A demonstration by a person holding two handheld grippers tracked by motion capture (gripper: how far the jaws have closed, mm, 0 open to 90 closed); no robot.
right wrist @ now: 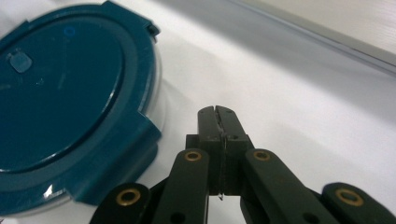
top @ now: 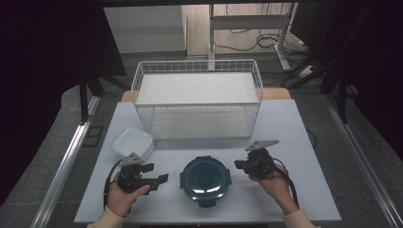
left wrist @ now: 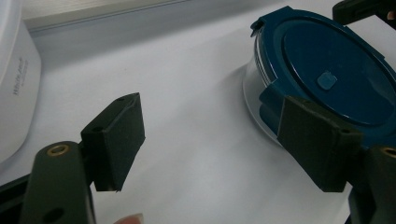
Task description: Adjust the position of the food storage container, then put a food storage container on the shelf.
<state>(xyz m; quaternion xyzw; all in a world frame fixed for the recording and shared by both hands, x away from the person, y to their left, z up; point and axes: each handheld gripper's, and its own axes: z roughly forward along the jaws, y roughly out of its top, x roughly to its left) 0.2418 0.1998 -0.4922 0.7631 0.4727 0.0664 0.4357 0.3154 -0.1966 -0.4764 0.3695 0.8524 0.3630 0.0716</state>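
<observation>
A round glass container with a dark teal clip-on lid (top: 205, 179) sits near the table's front edge, between the two hands. My left gripper (top: 159, 179) lies to its left, pointing at it, jaws wide open with nothing between them; in the left gripper view the gripper (left wrist: 210, 140) faces the container (left wrist: 327, 70), whose side clip is just behind the right pad. My right gripper (top: 237, 165) rests to the container's right, jaws shut and empty; in the right gripper view the gripper (right wrist: 217, 114) is beside the lid (right wrist: 60, 98), apart from it.
A white wire basket (top: 197, 97) stands across the back of the white table (top: 285, 137). A white rounded square container (top: 133, 142) sits behind my left gripper, also visible as a white box (left wrist: 14, 84) in the left gripper view. Dark floor surrounds the table.
</observation>
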